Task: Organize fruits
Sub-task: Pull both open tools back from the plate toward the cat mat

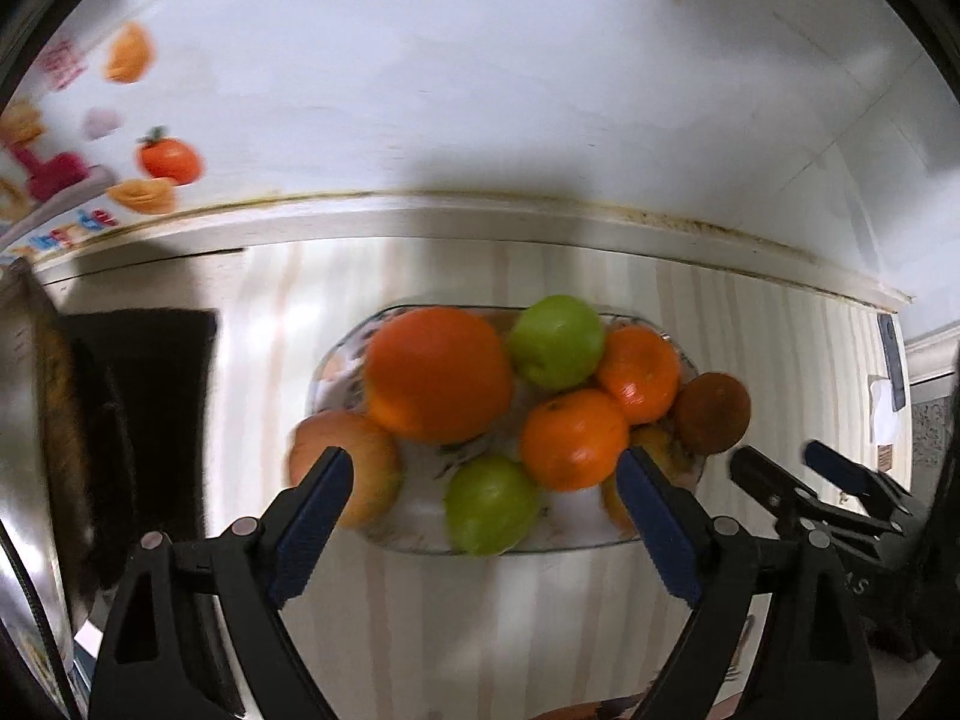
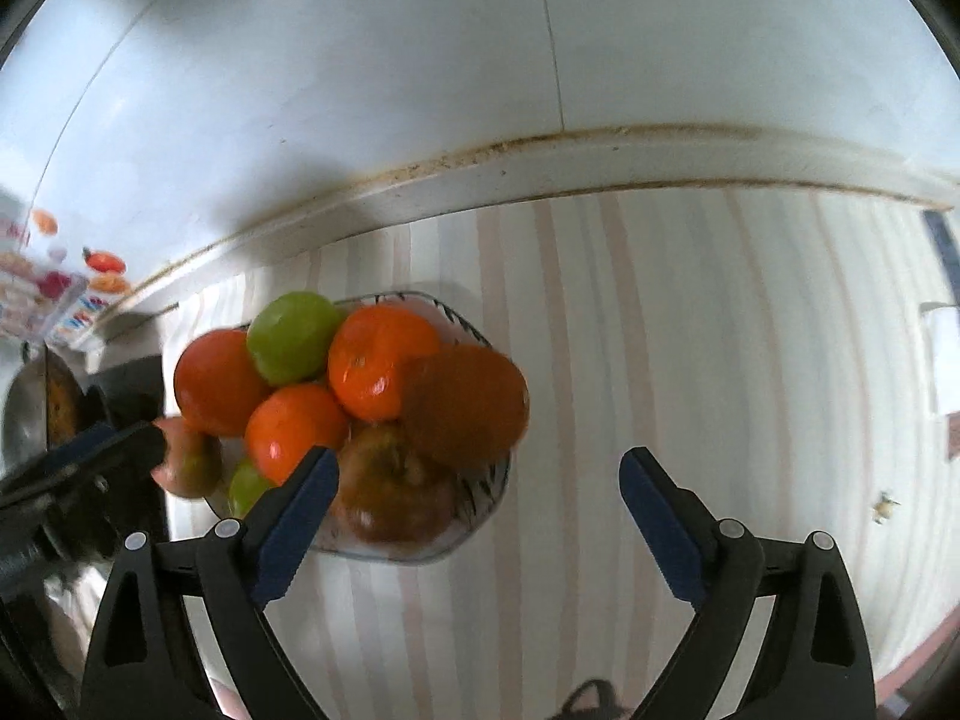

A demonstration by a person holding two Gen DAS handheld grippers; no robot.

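Observation:
A glass plate [image 1: 576, 522] on the striped counter holds a big orange [image 1: 438, 372], two green apples [image 1: 555, 339] [image 1: 489, 504] and two mandarins [image 1: 573, 438] [image 1: 639, 372]. A red-yellow apple [image 1: 354, 462] lies at its left edge and a dark, blurred orange [image 1: 714, 411] at its right edge. My left gripper [image 1: 483, 474] hangs open above the plate's near side, pads touching nothing. In the right wrist view my right gripper [image 2: 480, 474] is open too, with nothing held, just right of the plate [image 2: 480, 504]. The dark orange [image 2: 465, 402] rests over a red apple [image 2: 393, 486].
A black stove top with a metal pan [image 1: 78, 432] sits left of the plate. A printed box [image 1: 72, 180] leans on the white wall behind it. A dark flat object [image 1: 891, 360] lies far right. The striped counter [image 2: 720, 330] stretches right of the plate.

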